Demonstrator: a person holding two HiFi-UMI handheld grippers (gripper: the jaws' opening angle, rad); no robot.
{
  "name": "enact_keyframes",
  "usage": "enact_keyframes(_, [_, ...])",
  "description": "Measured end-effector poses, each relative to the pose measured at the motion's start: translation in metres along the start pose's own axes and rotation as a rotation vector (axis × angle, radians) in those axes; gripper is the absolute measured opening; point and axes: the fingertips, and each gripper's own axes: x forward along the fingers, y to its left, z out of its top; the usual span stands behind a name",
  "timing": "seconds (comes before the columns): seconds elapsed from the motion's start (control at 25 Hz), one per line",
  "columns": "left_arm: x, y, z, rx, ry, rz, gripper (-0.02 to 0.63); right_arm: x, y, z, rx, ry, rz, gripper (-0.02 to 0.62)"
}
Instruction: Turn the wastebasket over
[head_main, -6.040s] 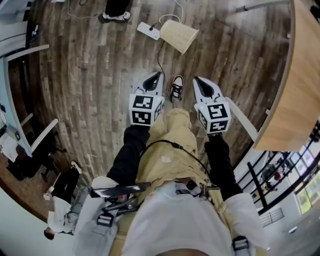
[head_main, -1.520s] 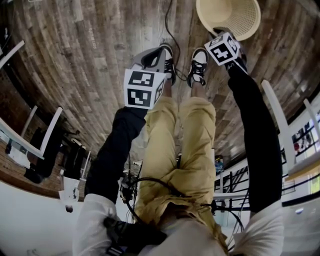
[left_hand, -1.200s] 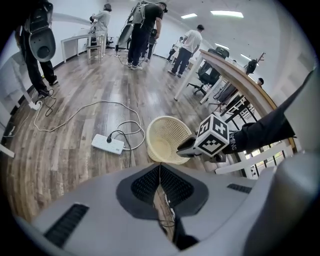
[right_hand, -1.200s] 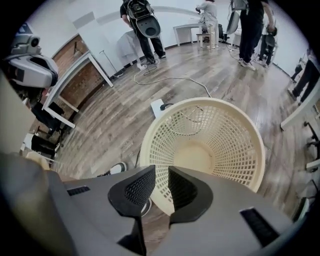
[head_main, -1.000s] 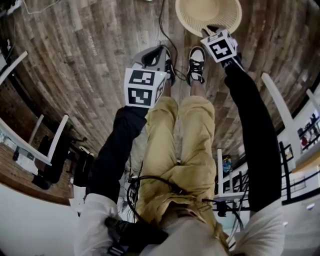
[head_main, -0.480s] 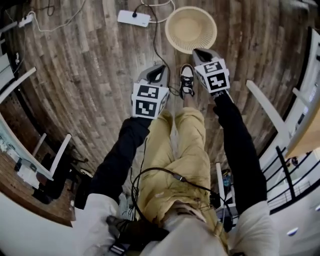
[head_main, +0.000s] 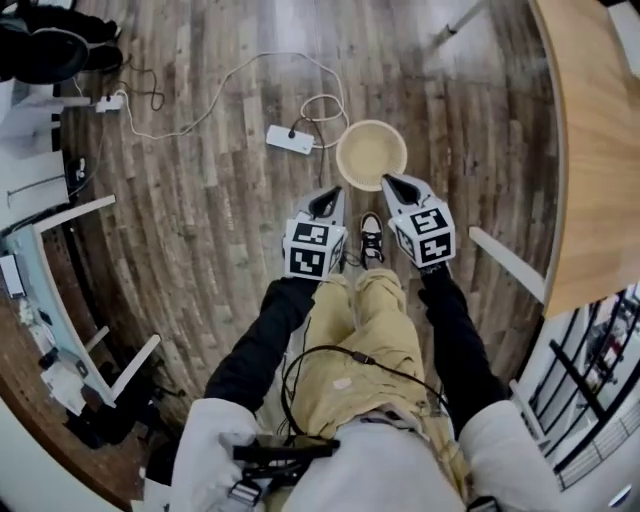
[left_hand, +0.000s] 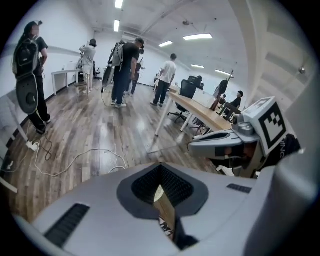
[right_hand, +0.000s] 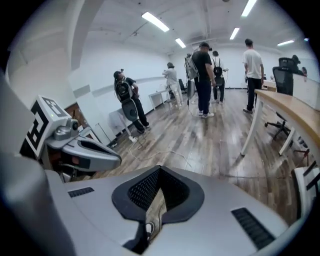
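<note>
The beige mesh wastebasket (head_main: 371, 155) stands upright on the wooden floor, its open mouth facing up, just ahead of the person's feet. My left gripper (head_main: 333, 192) hangs above the floor, near and left of the basket, jaws shut with nothing in them. To the right, just near of the basket's rim in the head view, my right gripper (head_main: 390, 181) is also shut and empty. The left gripper (left_hand: 160, 165) and the right gripper (right_hand: 159, 169) each show closed jaws over the floor in their own views. The basket is hidden in both gripper views.
A white power strip (head_main: 290, 139) with looping cables lies left of the basket. A long wooden table (head_main: 600, 130) runs along the right. White desk frames (head_main: 60, 215) stand at the left. Several people (right_hand: 205, 80) stand farther down the room.
The basket, on its side six seconds ago, now stands upright. My right gripper has come off its rim and shut. Both grippers have risen, and the floor looks farther away.
</note>
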Motion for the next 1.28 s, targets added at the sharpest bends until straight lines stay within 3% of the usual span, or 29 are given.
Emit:
enact_keyframes(0.2, [-0.061, -0.034, 0.061, 0.016, -0.128, 0.001, 0.002, -0.072, 0.017, 0.087, -0.078, -0.151, -0.072, 0.02])
enact_keyframes(0.4, [-0.12, -0.076, 0.091, 0.06, -0.213, -0.002, 0.002, -0.143, 0.049, 0.143, -0.099, -0.271, -0.085, 0.02])
enact_keyframes(0.68, [-0.191, -0.081, 0.188, -0.002, -0.486, 0.065, 0.002, -0.214, 0.066, 0.216, -0.132, -0.465, -0.099, 0.02])
enact_keyframes(0.84, [-0.232, -0.091, 0.236, 0.069, -0.598, 0.069, 0.002, -0.251, 0.08, 0.266, -0.188, -0.58, -0.109, 0.02])
enact_keyframes(0.96, [-0.256, -0.106, 0.26, 0.078, -0.673, 0.054, 0.002, -0.274, 0.093, 0.293, -0.214, -0.647, -0.097, 0.021])
enact_keyframes(1.28, [-0.301, -0.144, 0.319, 0.163, -0.803, -0.008, 0.002, -0.322, 0.124, 0.35, -0.283, -0.799, -0.087, 0.02])
